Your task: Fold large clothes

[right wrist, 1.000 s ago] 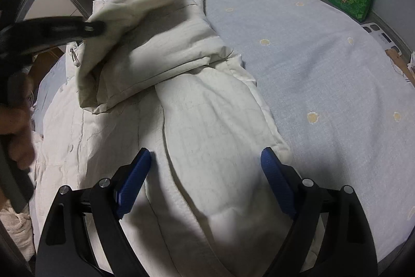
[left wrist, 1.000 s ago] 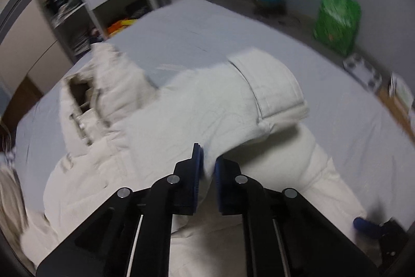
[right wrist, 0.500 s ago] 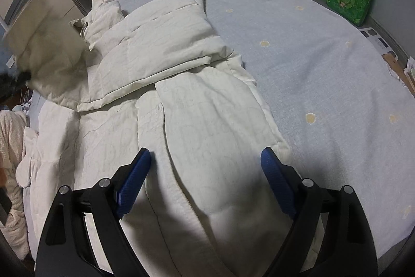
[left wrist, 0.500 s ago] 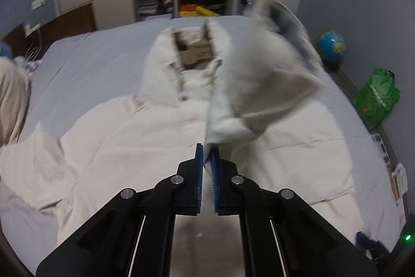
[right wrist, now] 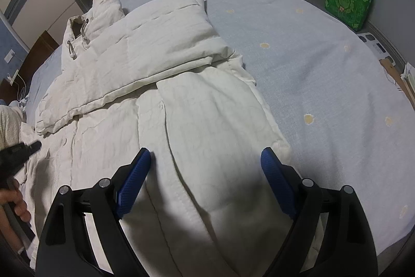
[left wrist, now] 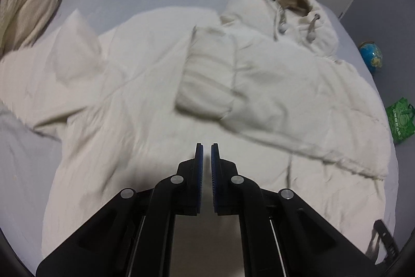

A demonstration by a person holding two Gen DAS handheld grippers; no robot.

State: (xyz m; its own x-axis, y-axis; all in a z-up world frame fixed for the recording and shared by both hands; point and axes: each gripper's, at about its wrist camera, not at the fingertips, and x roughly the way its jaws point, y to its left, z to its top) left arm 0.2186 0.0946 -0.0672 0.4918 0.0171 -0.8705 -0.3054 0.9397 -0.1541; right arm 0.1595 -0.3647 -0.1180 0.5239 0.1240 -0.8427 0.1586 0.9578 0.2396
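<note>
Item: cream padded hooded jacket (left wrist: pixel 160 85), spread front-up across the grey-blue bed (right wrist: pixel 324 74). Change noted: the jacket's right-hand sleeve (left wrist: pixel 249 85), which your left gripper (left wrist: pixel 207 147) carried pinched in the air a second ago, now lies dropped across the chest, cuff toward the middle; your left fingers are closed together with nothing between them. Judged meaning: one sleeve fold done, the far sleeve (left wrist: pixel 64 48) not yet brought in. Your right gripper (right wrist: pixel 206 157) hovers over the lower hem, fingers spread wide, holding nothing, unchanged. View differences: the left wrist view alone shows the unfolded far sleeve and a cream knitted garment (left wrist: pixel 26 4) at the bed's corner; the right wrist view alone shows the hem, and your hand (right wrist: pixel 15 204) on the left gripper's handle.
</note>
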